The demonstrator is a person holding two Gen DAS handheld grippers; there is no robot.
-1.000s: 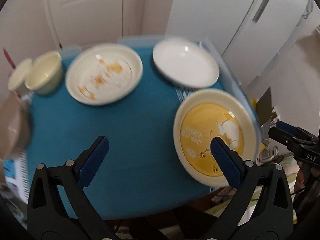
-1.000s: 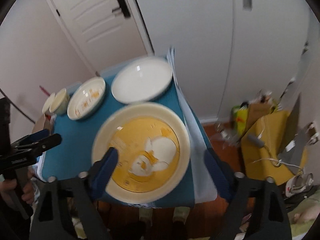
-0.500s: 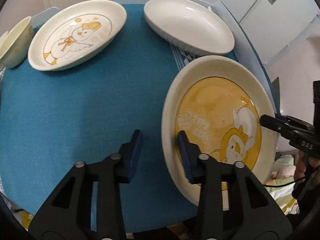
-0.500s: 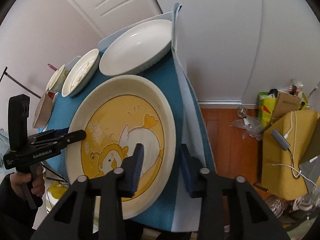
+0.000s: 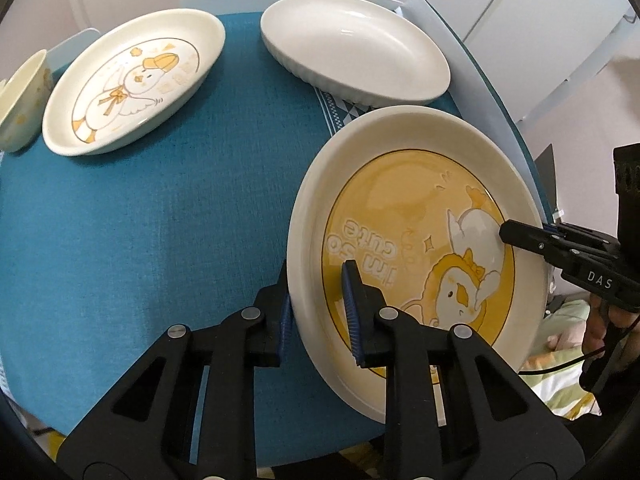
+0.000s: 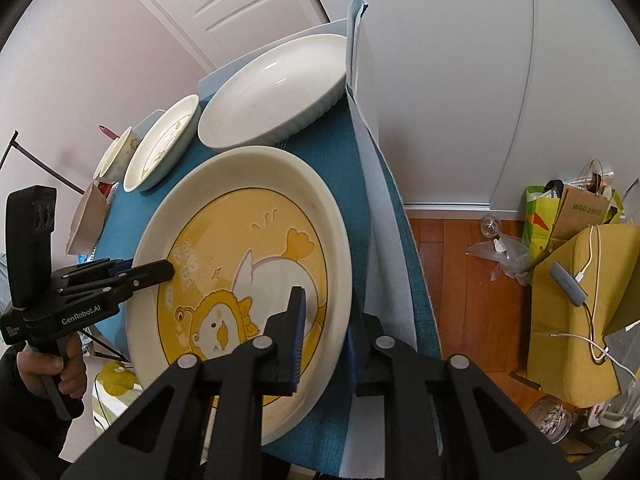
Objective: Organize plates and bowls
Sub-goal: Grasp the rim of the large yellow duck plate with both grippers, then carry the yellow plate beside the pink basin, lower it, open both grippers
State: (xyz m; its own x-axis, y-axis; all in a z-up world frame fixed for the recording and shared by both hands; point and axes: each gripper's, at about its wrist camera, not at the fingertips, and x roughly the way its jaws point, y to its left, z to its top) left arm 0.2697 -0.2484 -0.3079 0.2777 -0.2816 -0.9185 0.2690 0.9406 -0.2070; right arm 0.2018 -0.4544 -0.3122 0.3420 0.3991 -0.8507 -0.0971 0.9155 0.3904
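Observation:
A large cream plate with a yellow duck picture (image 5: 416, 216) (image 6: 240, 264) lies at the table's near right corner. My left gripper (image 5: 318, 312) is shut on its left rim, and my right gripper (image 6: 324, 332) is shut on its opposite rim. Each gripper shows in the other's view, the right (image 5: 560, 248) and the left (image 6: 112, 276). Behind it sit a plain white oval dish (image 5: 352, 48) (image 6: 276, 92), a cream plate with a white duck (image 5: 132, 76) (image 6: 164, 148) and a small cream bowl (image 5: 22, 100) (image 6: 118, 154).
The table carries a blue cloth (image 5: 160, 208) with a pale mat edge (image 6: 360, 120) on the right. A wooden floor with bags and clutter (image 6: 572, 272) lies to the right. A white door and walls stand behind the table.
Both grippers have moved in from above and closed on opposite rims of the yellow duck plate; they were wide open a second ago and half shut half a second ago.

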